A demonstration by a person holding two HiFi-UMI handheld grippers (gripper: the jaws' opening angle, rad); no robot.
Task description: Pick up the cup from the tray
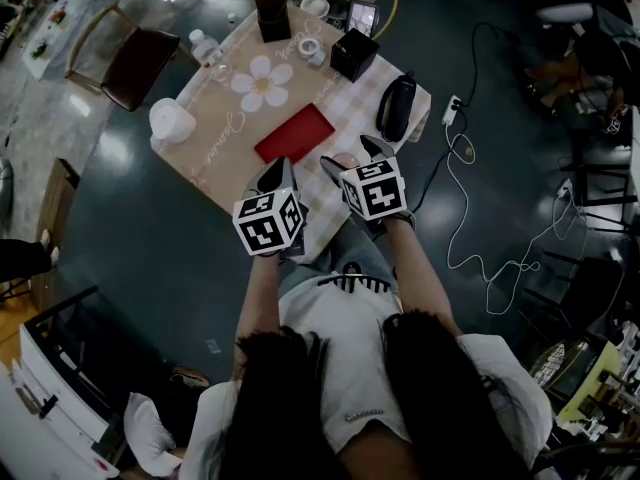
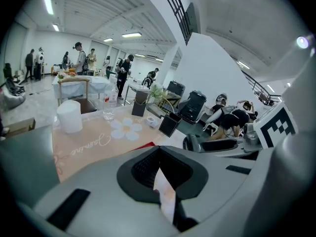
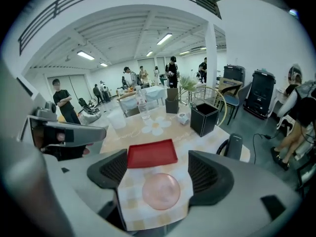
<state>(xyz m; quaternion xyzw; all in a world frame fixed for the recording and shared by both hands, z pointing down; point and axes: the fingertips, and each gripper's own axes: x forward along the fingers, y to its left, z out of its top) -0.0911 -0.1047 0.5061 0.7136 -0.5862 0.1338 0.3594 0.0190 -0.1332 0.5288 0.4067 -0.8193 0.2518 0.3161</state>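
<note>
A pink translucent cup (image 3: 161, 191) stands on the checked tablecloth, just in front of the red tray (image 3: 152, 153) and not on it. My right gripper (image 3: 160, 173) is open, and the cup lies between its two dark pads without touching them. In the head view the cup (image 1: 344, 159) shows between the right gripper's (image 1: 353, 158) fingers, near the table's front edge, with the tray (image 1: 293, 134) beyond it. My left gripper (image 1: 278, 174) hovers left of the cup with its jaws together and nothing in them; its own view shows the left gripper (image 2: 161, 176) above the cloth.
On the table stand two black boxes (image 1: 353, 54) (image 1: 272, 15), a white cylinder (image 1: 171, 122), a black upright object (image 1: 397, 107), a flower mat (image 1: 263, 83) and a tape roll (image 1: 309, 46). A chair (image 1: 135, 63) sits beyond. A cable (image 1: 460, 198) runs over the floor at right.
</note>
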